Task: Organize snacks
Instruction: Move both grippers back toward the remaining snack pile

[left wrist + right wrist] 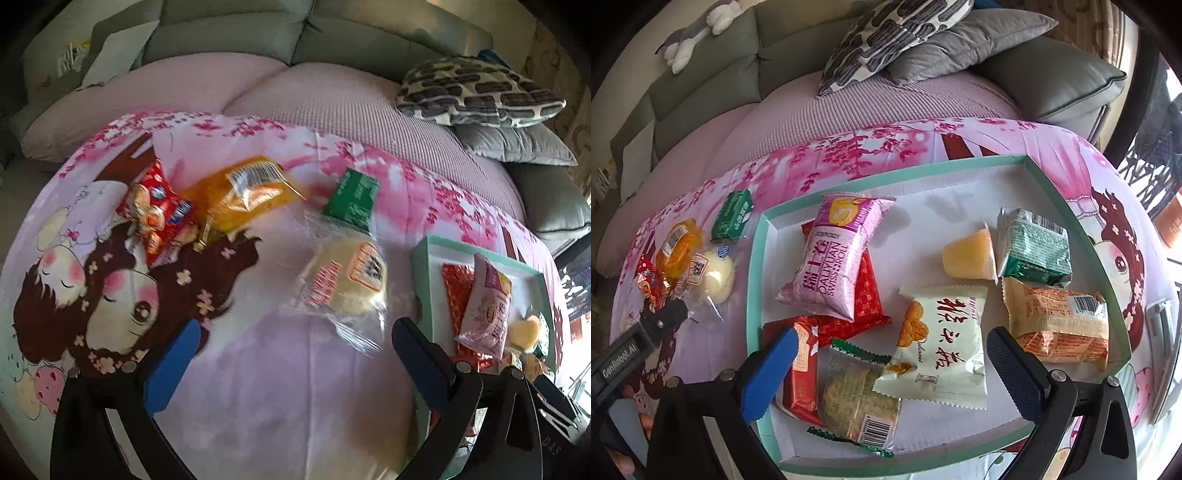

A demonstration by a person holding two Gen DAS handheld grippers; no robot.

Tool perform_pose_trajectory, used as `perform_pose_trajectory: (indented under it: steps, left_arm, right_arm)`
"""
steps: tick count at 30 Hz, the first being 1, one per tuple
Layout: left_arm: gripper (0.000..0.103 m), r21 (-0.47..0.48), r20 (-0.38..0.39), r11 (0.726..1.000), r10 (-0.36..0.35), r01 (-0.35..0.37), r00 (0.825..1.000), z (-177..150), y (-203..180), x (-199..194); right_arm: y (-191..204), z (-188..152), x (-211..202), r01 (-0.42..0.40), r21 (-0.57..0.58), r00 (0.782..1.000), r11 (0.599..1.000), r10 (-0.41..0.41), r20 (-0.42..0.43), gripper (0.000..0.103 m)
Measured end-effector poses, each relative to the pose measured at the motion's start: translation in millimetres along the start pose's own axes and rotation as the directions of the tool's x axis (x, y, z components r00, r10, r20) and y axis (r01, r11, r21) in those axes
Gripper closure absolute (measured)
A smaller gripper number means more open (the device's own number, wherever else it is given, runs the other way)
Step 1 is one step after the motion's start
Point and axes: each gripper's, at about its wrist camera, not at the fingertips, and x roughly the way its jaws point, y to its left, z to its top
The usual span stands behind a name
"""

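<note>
Tray [759, 258]: about eight snacks in, under the wide-open, empty right gripper [892, 349]; four left on quilt [258, 387] ahead of the wide-open, empty left gripper [295, 339], bun [347, 277] nearest.

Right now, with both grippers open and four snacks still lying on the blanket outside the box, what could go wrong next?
1. The round bun sits in loose clear wrap; the left gripper may pinch only film, so it could slip out.
2. The box is shallow and crowded. The pink Swiss roll pack already rides on a red pack, so more snacks may pile up or spill.
3. The soft blanket could let the box tip if pushed.
</note>
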Motion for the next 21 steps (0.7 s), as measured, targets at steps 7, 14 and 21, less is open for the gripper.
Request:
perform_pose_trajectory:
  steps: [7,14,21]
  left_arm:
    - [0.0,-0.039,0.075,0.998,0.052,-0.05,0.996,13,34,-13]
    - [0.0,-0.144,0.087,0.979,0.158,-0.145,0.984,22,91,-18]
    - [0.0,-0.231,0.065,0.962,0.163,-0.144,0.985,21,126,-19]
  right_arm:
    - [9,-2,-3,-0.027,-0.025,0.999,0.999,0.028,0.024,0.0]
    - [30,-5,-5,-0.078,-0.069,0.996,0.995,0.08,0.031,0.0]
    - [61,-14,-7,-0.12,-0.154,0.992,0.981,0.126,0.029,0.0]
